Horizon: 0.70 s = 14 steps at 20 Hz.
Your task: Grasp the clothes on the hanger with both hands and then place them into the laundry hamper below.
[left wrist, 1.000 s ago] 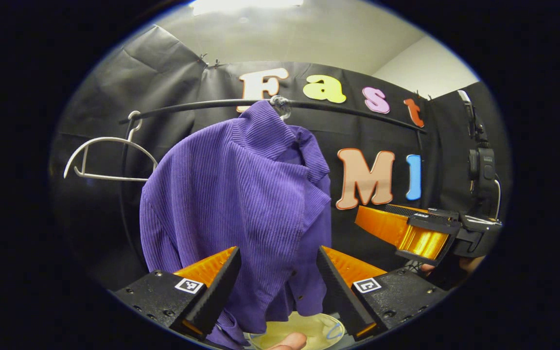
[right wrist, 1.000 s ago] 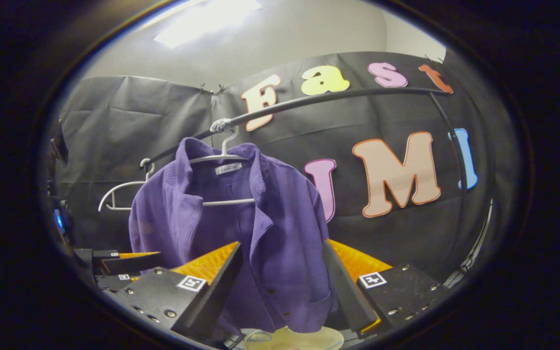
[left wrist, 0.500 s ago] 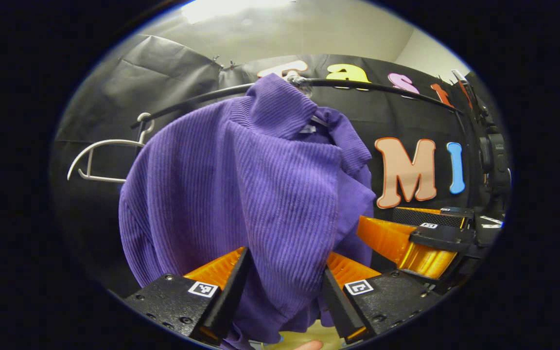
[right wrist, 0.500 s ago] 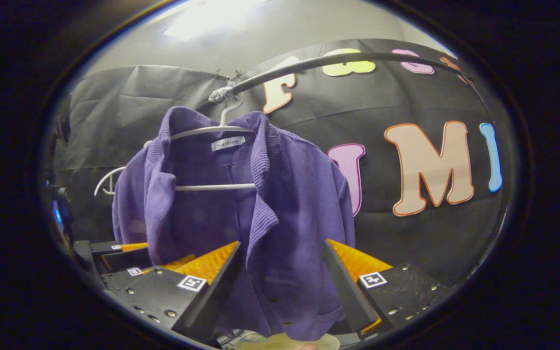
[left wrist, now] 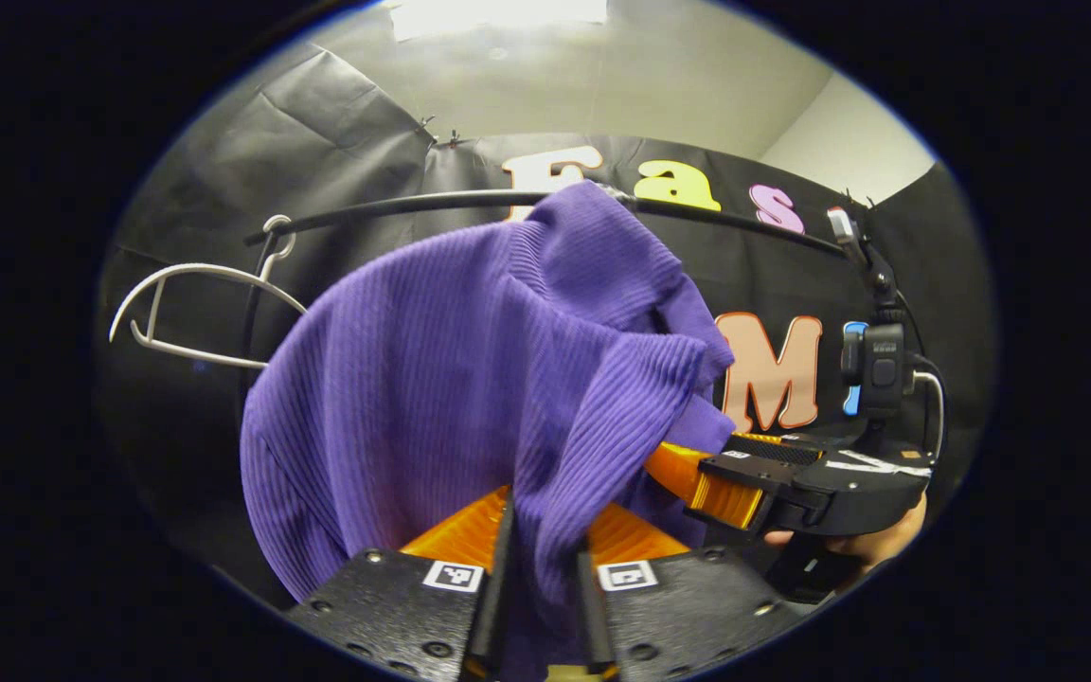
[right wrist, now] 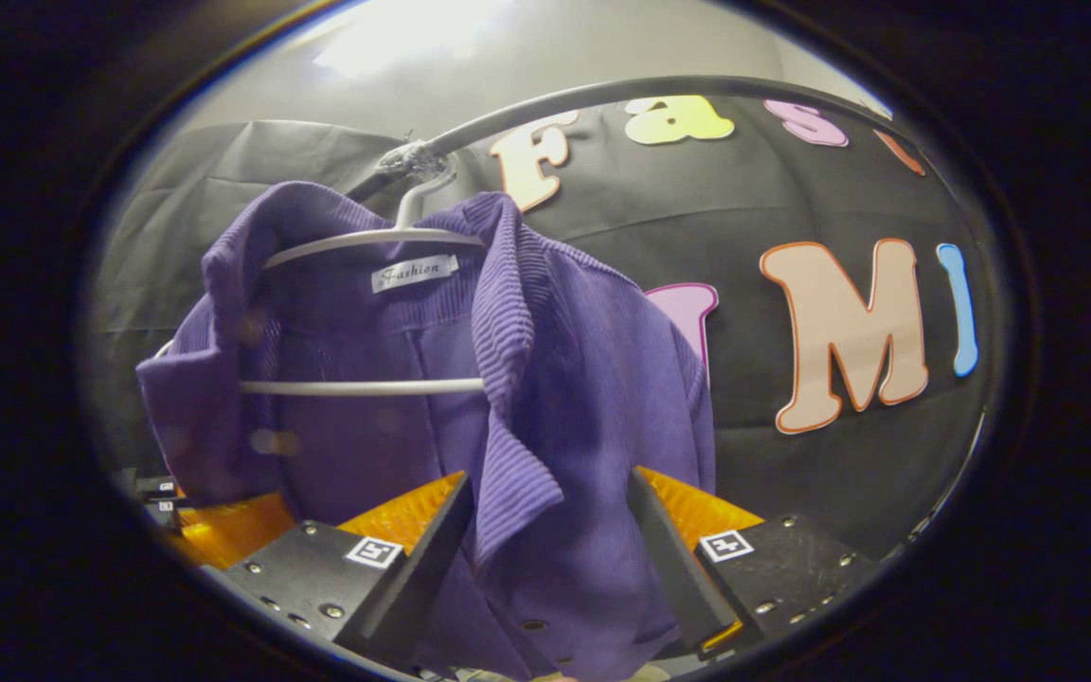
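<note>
two fingers of the left hand-held gripper point(left wrist: 543, 578) are pinched on a fold of the purple cardigan point(left wrist: 470, 379), near its hem. the right hand-held gripper point(right wrist: 545, 559) is spread wide, with the cardigan's front edge hanging between its fingers. the cardigan hangs on a white hanger point(right wrist: 366, 313) from the black rail point(right wrist: 621, 95). an empty hanger point(left wrist: 195, 313) hangs left of the cardigan.

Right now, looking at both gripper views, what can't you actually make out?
- Left gripper view: the left gripper has closed on a fold of the purple cardigan; the fabric hides its hanger.
- Left gripper view: the cardigan covers the right gripper's fingertips, so its grip can't be judged there.
- Right gripper view: the right gripper is open; the cardigan's hem is cut off by the bottom edge.
- The laundry hamper below can't be made out.
</note>
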### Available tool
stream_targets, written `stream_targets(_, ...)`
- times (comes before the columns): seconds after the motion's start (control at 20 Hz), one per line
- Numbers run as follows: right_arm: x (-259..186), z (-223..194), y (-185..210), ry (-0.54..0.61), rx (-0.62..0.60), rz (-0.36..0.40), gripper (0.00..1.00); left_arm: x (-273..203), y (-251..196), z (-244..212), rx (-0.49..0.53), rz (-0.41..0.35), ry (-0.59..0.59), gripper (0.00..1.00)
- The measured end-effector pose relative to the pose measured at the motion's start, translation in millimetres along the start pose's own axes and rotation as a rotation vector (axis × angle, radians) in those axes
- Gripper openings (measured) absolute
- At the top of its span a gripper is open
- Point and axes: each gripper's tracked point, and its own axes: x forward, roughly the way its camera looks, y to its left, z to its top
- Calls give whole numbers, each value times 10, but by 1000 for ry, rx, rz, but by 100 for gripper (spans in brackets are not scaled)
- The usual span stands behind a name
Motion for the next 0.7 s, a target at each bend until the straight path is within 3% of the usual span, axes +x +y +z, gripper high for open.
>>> stream_targets(0.05,59,-10,50,5,9,9,95,16,13,-4,-13,-3,9,11)
stream_targets(0.15,167,-38,60,25,-2,-10,92,25,-29,-6,-9,-28,27,7)
stream_targets(0.25,223,-59,-56,38,-14,-59,48,-11,-100,60,25,-77,11,7)
stream_targets(0.35,180,-33,-44,51,56,-22,4,-114,-170,113,43,-133,4,1)
stream_targets(0.45,69,30,-134,23,103,-24,3,-225,-188,155,32,-169,16,0)
stream_targets(0.55,-83,19,-40,52,141,37,1,-376,-176,231,18,-209,13,1)
stream_targets(0.7,-310,141,-195,17,78,-29,0,-662,-220,370,6,-297,7,1)
